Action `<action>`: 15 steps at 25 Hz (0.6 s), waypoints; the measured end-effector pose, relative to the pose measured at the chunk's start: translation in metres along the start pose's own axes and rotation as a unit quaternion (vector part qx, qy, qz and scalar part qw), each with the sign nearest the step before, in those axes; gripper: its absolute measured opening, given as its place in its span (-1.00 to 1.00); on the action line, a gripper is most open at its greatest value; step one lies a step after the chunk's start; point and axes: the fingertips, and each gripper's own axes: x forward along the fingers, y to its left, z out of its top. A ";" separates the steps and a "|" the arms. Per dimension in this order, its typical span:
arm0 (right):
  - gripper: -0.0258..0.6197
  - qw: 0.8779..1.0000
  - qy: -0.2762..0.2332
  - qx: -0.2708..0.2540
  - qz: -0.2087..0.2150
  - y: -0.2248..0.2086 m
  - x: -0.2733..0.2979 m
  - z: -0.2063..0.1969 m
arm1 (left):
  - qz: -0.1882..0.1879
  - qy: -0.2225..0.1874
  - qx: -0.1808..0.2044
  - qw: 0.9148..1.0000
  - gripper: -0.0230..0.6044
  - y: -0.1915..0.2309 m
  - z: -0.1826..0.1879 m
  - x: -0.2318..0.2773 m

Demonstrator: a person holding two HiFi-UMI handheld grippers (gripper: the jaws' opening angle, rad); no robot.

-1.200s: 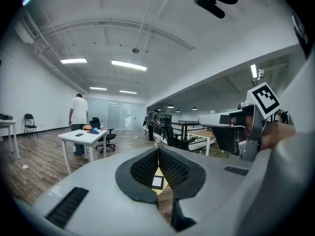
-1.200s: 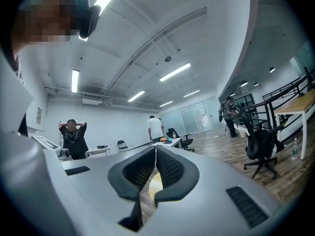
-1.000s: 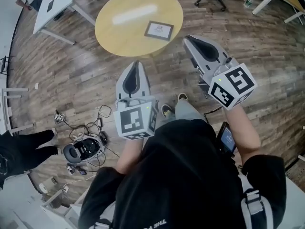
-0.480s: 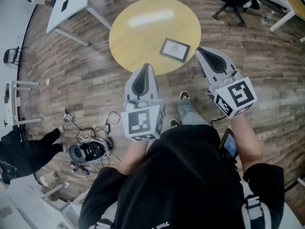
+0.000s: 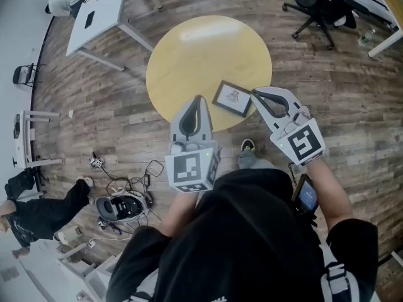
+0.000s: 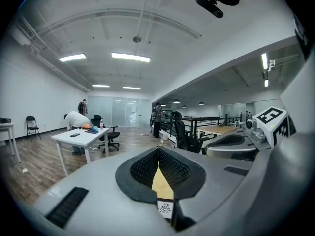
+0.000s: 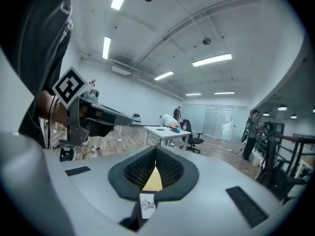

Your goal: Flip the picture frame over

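A dark-framed picture frame (image 5: pixel 232 99) with a white picture facing up lies on the round yellow table (image 5: pixel 201 49), near its front edge. My left gripper (image 5: pixel 199 97) is shut and empty, its tip over the table's front edge, just left of the frame. My right gripper (image 5: pixel 254 93) is also shut and empty, its tip close by the frame's right side. In the left gripper view the jaws (image 6: pixel 158 148) meet at the tip, and the frame (image 6: pixel 166 208) shows through the hollow behind them. The right gripper view shows the same: gripper (image 7: pixel 156 147), frame (image 7: pixel 146 202).
A white desk (image 5: pixel 101 11) stands at the back left and a black office chair (image 5: pixel 318 5) at the back right. Cables and a round device (image 5: pixel 123 206) lie on the wood floor at the left. A person (image 5: pixel 38 212) is at the lower left.
Both grippers have moved forward to the table's front edge, close to the frame. The right gripper has rolled and sunk. The table now sits nearer in the head view.
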 end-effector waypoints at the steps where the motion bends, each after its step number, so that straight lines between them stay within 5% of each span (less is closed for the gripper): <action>1: -0.86 1.000 -0.012 0.027 0.004 -0.010 0.005 -0.002 | 0.002 0.002 -0.002 1.000 -0.86 0.002 0.001 0.008; 8: -0.86 0.971 -0.047 0.223 0.072 -0.034 0.022 -0.034 | 0.034 0.011 0.012 0.999 -0.86 0.012 -0.010 0.022; 11: -0.86 0.976 -0.006 0.197 0.094 -0.029 0.024 -0.061 | 0.037 0.017 0.012 0.999 -0.86 0.009 -0.021 0.027; 15: -0.86 0.985 0.090 0.074 0.129 -0.006 0.035 -0.118 | 0.033 0.027 0.027 0.999 -0.86 0.012 -0.031 0.039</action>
